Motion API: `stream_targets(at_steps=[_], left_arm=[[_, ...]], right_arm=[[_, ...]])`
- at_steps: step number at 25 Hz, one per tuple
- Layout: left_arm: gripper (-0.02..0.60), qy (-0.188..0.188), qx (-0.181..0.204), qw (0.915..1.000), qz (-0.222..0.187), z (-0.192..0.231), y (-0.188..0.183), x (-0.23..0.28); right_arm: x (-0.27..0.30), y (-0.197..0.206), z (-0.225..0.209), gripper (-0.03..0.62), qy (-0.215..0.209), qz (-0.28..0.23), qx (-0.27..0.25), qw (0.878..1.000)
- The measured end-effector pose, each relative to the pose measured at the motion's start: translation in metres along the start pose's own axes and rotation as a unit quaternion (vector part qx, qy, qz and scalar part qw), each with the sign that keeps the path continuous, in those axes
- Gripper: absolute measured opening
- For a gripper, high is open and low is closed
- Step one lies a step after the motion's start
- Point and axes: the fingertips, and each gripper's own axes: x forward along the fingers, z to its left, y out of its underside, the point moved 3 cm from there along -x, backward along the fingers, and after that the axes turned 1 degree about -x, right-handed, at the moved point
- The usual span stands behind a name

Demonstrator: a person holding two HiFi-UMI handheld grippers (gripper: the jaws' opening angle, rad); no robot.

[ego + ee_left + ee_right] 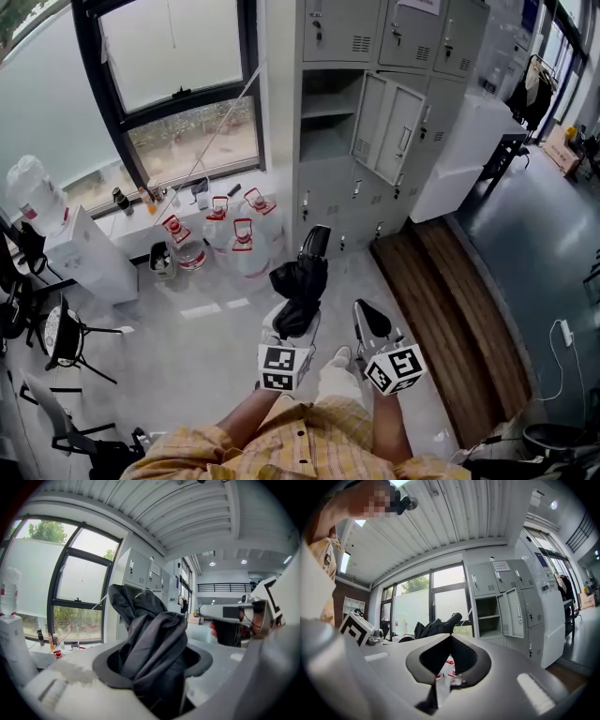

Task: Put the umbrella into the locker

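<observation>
A black folded umbrella (302,281) sticks forward out of my left gripper (292,324), which is shut on its bunched fabric. In the left gripper view the umbrella (152,644) fills the space between the jaws of the left gripper (154,670). My right gripper (368,320) hangs just right of it, shut with nothing in it; in its own view the right gripper (451,638) has its jaw tips touching. The grey locker bank (342,187) stands ahead, with one compartment (326,127) open and its door (398,131) swung right. That open compartment (489,618) shows shelves inside.
Several water jugs (234,234) stand on the floor left of the lockers, under the window (178,84). A water dispenser (80,248) and a chair (66,337) are at the left. A white cabinet (459,159) and a wooden floor strip (450,300) lie to the right.
</observation>
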Motion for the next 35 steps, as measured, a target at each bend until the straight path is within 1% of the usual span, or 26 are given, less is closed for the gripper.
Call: stream_targets(at_steps=[3,8,17,25,29,35], left_arm=[[0.256,-0.002,-0.008,1.0000,-0.002,0.009,-0.007,0.016],[0.258,-0.012,-0.003,0.9999,0.003,0.024,-0.008,0.061],[0.258,-0.030,0.008,0.9995,0.003,0.054,-0.046,0.182],[0.258,-0.054,0.002,0.9985,0.010,0.075,-0.073,0.290],[0.258,-0.063,-0.001,0.9980,0.007,0.080,-0.088,0.333],[0.258,-0.080,-0.005,0.9968,0.009,0.089,-0.096,0.384]], right_arm=[[0.021,0.004,-0.009,0.000,-0.006,0.002,-0.005,1.000],[0.063,0.006,-0.039,0.000,-0.022,-0.004,-0.007,1.000],[0.168,-0.004,-0.136,0.000,-0.049,-0.006,0.013,0.999],[0.246,-0.019,-0.220,0.000,-0.068,-0.004,0.017,0.998],[0.277,-0.025,-0.255,0.000,-0.079,-0.006,0.016,0.997],[0.314,-0.023,-0.296,0.000,-0.097,0.001,0.018,0.995]])
